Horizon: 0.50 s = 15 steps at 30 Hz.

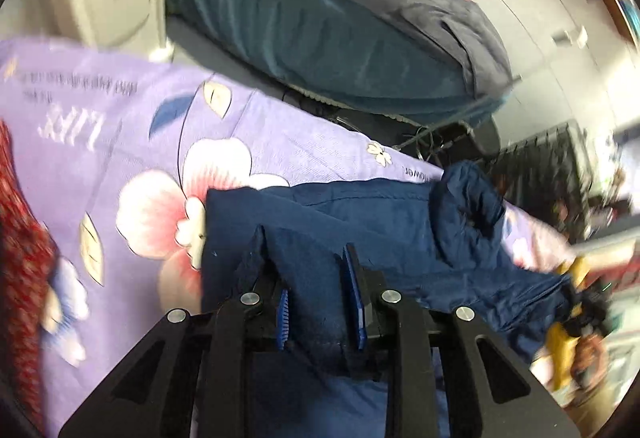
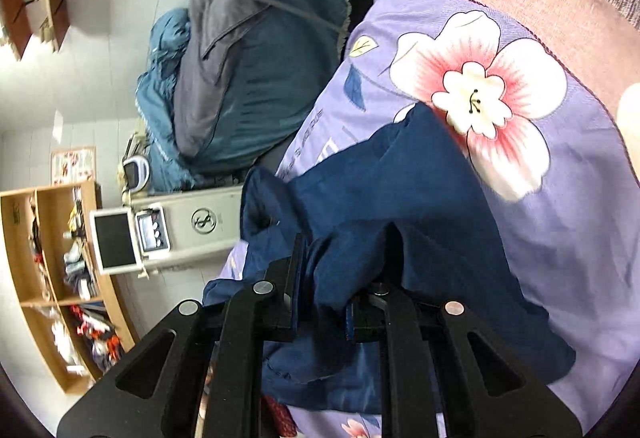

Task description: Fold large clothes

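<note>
A navy blue garment [image 1: 360, 214] lies crumpled on a purple flowered bed sheet [image 1: 120, 142]. In the left wrist view my left gripper [image 1: 306, 250] is shut on a thick fold of it, and the cloth bunches up between the blue pads. In the right wrist view my right gripper [image 2: 344, 250] is shut on another part of the navy garment [image 2: 400, 178], whose fabric drapes over the right finger and hides its tip. The rest of the garment trails across the sheet [image 2: 580, 198] beside a large pink flower print.
A teal and grey quilt [image 1: 320, 18] [image 2: 260, 78] is heaped beyond the bed. Red patterned cloth [image 1: 20, 238] lies at the left. A beige bed end board [image 2: 200, 222] and wooden shelves [image 2: 48, 278] stand off the bed's edge. A pink blanket [image 2: 560, 6] lies at the top right.
</note>
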{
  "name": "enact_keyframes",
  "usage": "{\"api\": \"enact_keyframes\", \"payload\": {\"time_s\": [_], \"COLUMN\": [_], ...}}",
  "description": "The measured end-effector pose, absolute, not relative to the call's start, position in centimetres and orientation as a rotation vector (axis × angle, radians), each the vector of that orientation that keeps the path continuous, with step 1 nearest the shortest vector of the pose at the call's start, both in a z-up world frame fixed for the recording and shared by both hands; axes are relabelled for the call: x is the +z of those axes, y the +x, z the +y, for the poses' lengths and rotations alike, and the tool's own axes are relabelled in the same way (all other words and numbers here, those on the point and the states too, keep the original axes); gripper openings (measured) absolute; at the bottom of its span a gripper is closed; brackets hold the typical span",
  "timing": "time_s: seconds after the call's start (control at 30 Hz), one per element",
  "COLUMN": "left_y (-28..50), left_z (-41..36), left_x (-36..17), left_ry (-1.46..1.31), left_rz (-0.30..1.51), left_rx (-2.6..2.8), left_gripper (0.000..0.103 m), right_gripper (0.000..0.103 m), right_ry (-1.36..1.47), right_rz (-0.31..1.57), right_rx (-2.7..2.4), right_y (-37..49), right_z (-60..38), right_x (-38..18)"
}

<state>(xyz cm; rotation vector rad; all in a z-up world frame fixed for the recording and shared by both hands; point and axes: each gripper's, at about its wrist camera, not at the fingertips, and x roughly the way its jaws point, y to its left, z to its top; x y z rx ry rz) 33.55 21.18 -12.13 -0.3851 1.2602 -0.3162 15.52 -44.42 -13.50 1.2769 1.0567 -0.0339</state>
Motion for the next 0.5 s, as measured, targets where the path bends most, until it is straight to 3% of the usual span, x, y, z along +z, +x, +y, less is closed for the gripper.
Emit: {"api": "enact_keyframes", "payload": {"time_s": [0.13,0.33,0.37,0.4,0.43,0.5], "left_y": [33.7,33.0,32.9,32.8,32.5,31.9], "left_z": [25.1,26.7,27.8,28.9,30.6,32.6], "left_x": [-11.6,-8.3,-7.6,-6.9,-6.0,-4.6], "left_ry": [-0.714,-0.721,-0.745,-0.748,-0.756,-0.776], "left_rz": [1.253,1.267,1.237,1.206,1.147,1.069], "left_rx": [-0.394,-0.455,-0.421,-0.369,-0.288,-0.242], "left_gripper": [0.033,0.042,0.054,0.078,0.088,0.090], "right_gripper": [0.016,0.016,0.016,0.016,0.016,0.016], "right_ry": [1.320,1.328,1.329,1.326,1.323,1.334], "right_rz": [1.050,1.072,1.078,1.081,1.083,1.086], "right_rx": [-0.069,-0.069,-0.073,-0.079,-0.086,-0.085], "right_y": [17.3,20.0,20.5,20.7,20.9,20.9], "right_z": [-45.4,-45.7,-45.8,-45.9,-46.1,-46.5], "right_x": [-15.2,-17.0,-17.4,-17.6,-17.9,-18.8]}}
